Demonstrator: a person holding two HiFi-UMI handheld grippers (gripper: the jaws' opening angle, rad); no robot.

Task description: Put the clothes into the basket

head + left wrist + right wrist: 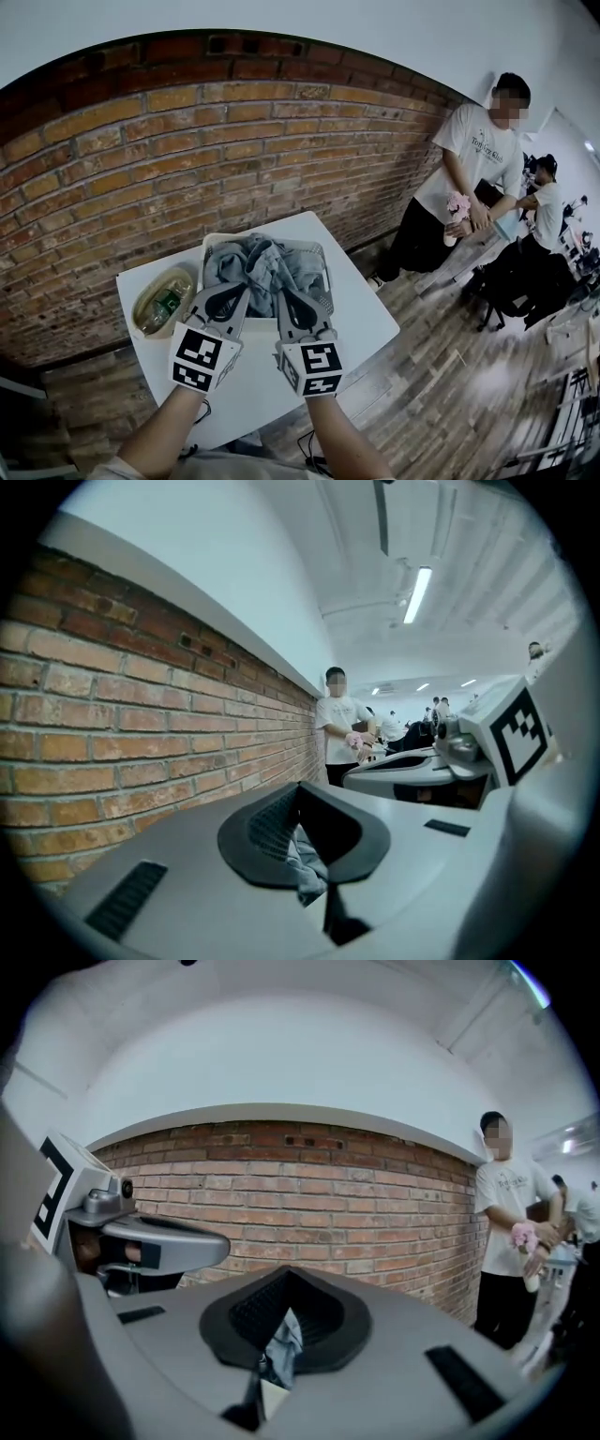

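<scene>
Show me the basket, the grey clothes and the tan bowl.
basket (208,241), head view, far left corner of its rim
grey clothes (248,262), head view, middle of the pile
tan bowl (137,307), head view, its left rim

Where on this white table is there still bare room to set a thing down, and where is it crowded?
Bare: the white table right of the basket, up to its right corner, and the near strip along the front edge. Crowded: the left side, where the bowl sits beside the basket, and the basket itself, full of grey clothes.
</scene>
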